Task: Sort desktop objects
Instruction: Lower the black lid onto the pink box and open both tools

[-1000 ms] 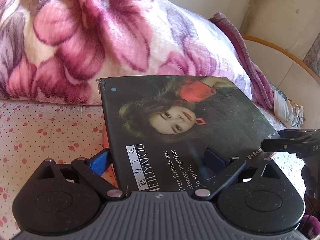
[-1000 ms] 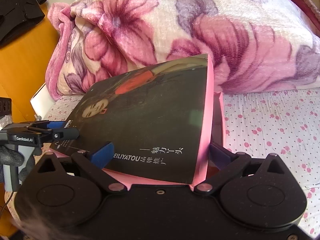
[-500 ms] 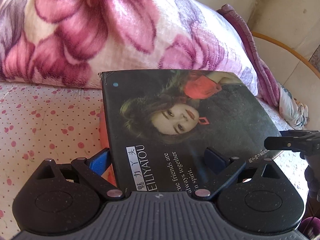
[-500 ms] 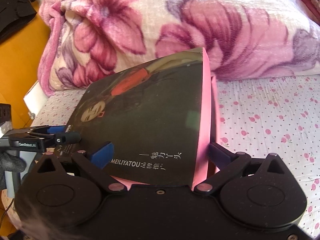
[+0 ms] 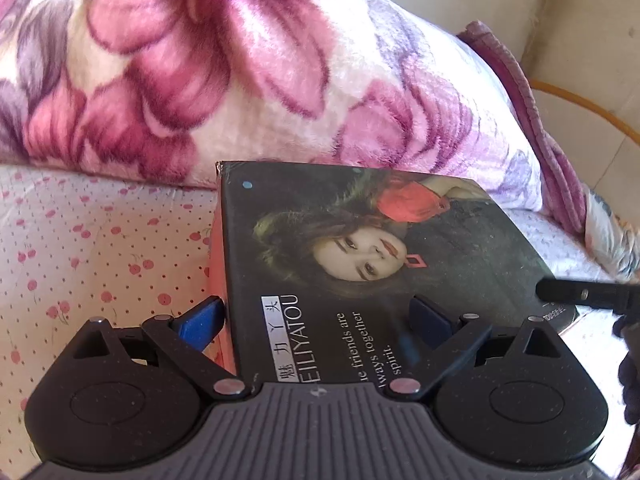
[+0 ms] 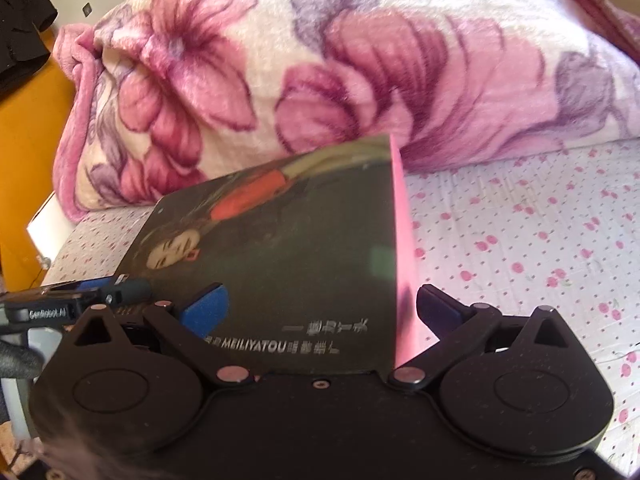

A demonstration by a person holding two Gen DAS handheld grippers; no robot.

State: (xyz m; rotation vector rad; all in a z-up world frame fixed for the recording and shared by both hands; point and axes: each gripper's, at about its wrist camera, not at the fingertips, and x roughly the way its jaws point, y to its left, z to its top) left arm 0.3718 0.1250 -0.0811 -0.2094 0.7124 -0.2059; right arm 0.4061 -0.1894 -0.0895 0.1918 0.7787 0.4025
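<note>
A flat dark box (image 5: 384, 256) with a woman's portrait, pink sides and the word MEILIYATOU lies between both grippers; it also shows in the right wrist view (image 6: 288, 248). My left gripper (image 5: 320, 320) is shut on the box's near corner, one blue pad on the pink side, the other on the lid. My right gripper (image 6: 320, 312) grips the opposite corner the same way. Each gripper's finger shows in the other's view: the right one (image 5: 580, 294), the left one (image 6: 80, 296).
A thick flowered pink blanket (image 5: 240, 68) is heaped just behind the box, also in the right wrist view (image 6: 360, 72). The box sits over a white sheet with red cherries (image 6: 540, 240). An orange board (image 6: 24, 128) stands at the left.
The box and both grippers have sunk lower toward the cherry sheet and moved nearer the blanket. Both grips are unchanged.
</note>
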